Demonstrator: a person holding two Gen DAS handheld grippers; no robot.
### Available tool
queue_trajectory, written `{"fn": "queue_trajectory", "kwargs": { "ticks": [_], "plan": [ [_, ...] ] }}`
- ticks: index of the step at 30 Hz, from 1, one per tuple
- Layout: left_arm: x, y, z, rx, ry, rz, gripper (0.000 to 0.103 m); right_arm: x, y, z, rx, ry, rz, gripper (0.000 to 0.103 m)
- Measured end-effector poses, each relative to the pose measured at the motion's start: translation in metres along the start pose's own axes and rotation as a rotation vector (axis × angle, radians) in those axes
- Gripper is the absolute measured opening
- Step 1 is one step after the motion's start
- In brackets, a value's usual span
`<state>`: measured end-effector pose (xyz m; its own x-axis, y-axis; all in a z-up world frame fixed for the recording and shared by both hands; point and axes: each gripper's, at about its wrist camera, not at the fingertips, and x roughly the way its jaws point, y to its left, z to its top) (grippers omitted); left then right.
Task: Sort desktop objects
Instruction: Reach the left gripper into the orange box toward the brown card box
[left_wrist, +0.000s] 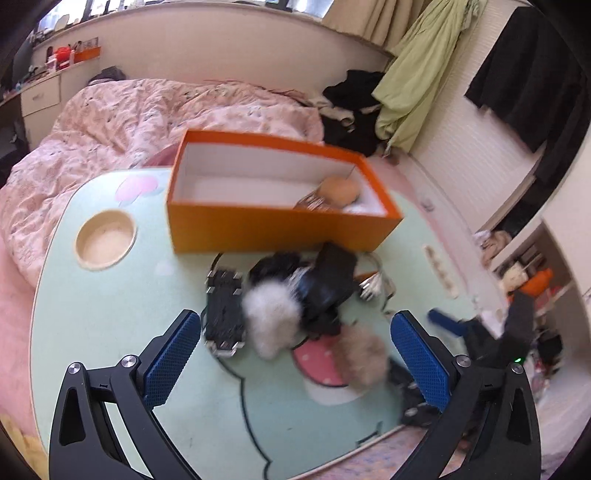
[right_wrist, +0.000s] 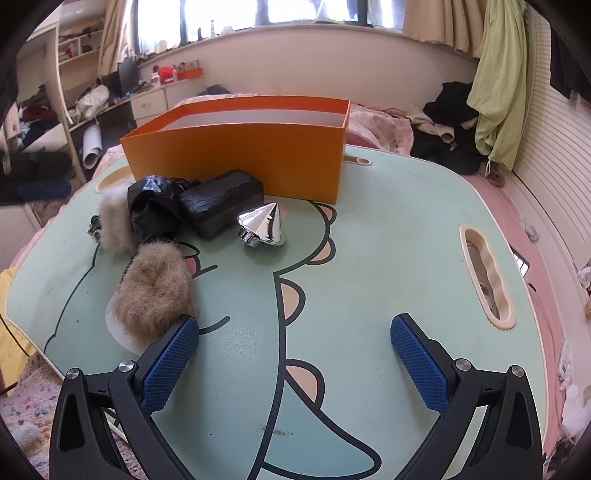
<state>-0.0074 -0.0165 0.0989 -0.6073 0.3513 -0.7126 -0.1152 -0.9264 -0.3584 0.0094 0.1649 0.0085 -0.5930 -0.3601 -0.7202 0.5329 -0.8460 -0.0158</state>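
An open orange box (left_wrist: 273, 225) (right_wrist: 240, 155) stands at the far side of a mint-green table (left_wrist: 110, 314) (right_wrist: 388, 229). Inside it lie a round tan ball (left_wrist: 340, 190) and a metallic piece (left_wrist: 314, 202). In front of the box sits a pile: a black toothed clip (left_wrist: 223, 310), a white fluffy piece (left_wrist: 271, 321), a black case (right_wrist: 221, 201), a crumpled black bag (right_wrist: 153, 206), a chrome cone (right_wrist: 264, 225) and a tan fluffy piece (right_wrist: 155, 291) (left_wrist: 364, 354). My left gripper (left_wrist: 297, 321) hovers open above the pile, holding nothing. My right gripper (right_wrist: 295, 321) is open over bare table, right of the tan fluff.
The table rests on a bed with a pink quilt (left_wrist: 129, 114). It has a round cup recess (left_wrist: 105, 240) and a slot (right_wrist: 487, 273) near its right edge. Clothes (right_wrist: 454, 125) are heaped by the wall. A blue finger (left_wrist: 445, 322) of the right gripper shows beside the pile.
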Motion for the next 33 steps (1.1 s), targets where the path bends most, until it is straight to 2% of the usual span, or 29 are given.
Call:
{"fn": "queue_trajectory", "kwargs": {
  "ticks": [2,4,8,13,14,15,16,17,20,24,26,28,32,33],
  "plan": [
    [0.004,-0.010,0.034,0.003,0.048,-0.056,0.103,0.000,0.001,0.000,0.001,0.000,0.001,0.103],
    [0.020,-0.019,0.064,-0.002,0.111,-0.077,0.103,0.000,0.001,0.000,0.000,0.000,0.001,0.103],
    [0.079,-0.025,0.105,-0.070,0.274,-0.027,0.094,-0.001,0.002,0.001,0.001,-0.001,-0.001,0.103],
    [0.151,-0.007,0.111,-0.285,0.500,-0.072,0.063,-0.001,0.003,0.003,0.002,-0.006,0.002,0.103],
    [0.159,-0.006,0.109,-0.301,0.517,-0.063,0.063,-0.001,0.004,0.003,0.002,-0.007,0.002,0.103],
    [0.162,-0.007,0.109,-0.297,0.508,-0.014,0.057,-0.001,0.004,0.003,0.003,-0.007,0.001,0.103],
    [0.163,-0.008,0.110,-0.289,0.492,0.023,0.057,-0.001,0.004,0.004,0.002,-0.009,0.001,0.103],
    [0.165,-0.011,0.111,-0.282,0.485,0.029,0.057,-0.001,0.004,0.004,0.003,-0.009,0.001,0.103],
    [0.180,-0.012,0.108,-0.287,0.539,0.039,0.057,-0.001,0.004,0.004,0.005,-0.008,0.003,0.103],
    [0.200,-0.006,0.104,-0.276,0.568,0.141,0.057,-0.002,0.006,0.004,0.005,-0.010,0.003,0.103],
    [0.200,-0.008,0.103,-0.258,0.543,0.139,0.057,-0.002,0.006,0.004,0.005,-0.010,0.003,0.103],
    [0.198,-0.012,0.101,-0.222,0.523,0.135,0.050,-0.002,0.006,0.003,0.005,-0.011,0.003,0.103],
    [0.192,-0.007,0.101,-0.211,0.503,0.124,0.046,-0.002,0.007,0.004,0.005,-0.011,0.003,0.103],
    [0.188,-0.005,0.102,-0.205,0.489,0.128,0.038,-0.002,0.007,0.004,0.006,-0.010,0.003,0.103]
  ]
}}
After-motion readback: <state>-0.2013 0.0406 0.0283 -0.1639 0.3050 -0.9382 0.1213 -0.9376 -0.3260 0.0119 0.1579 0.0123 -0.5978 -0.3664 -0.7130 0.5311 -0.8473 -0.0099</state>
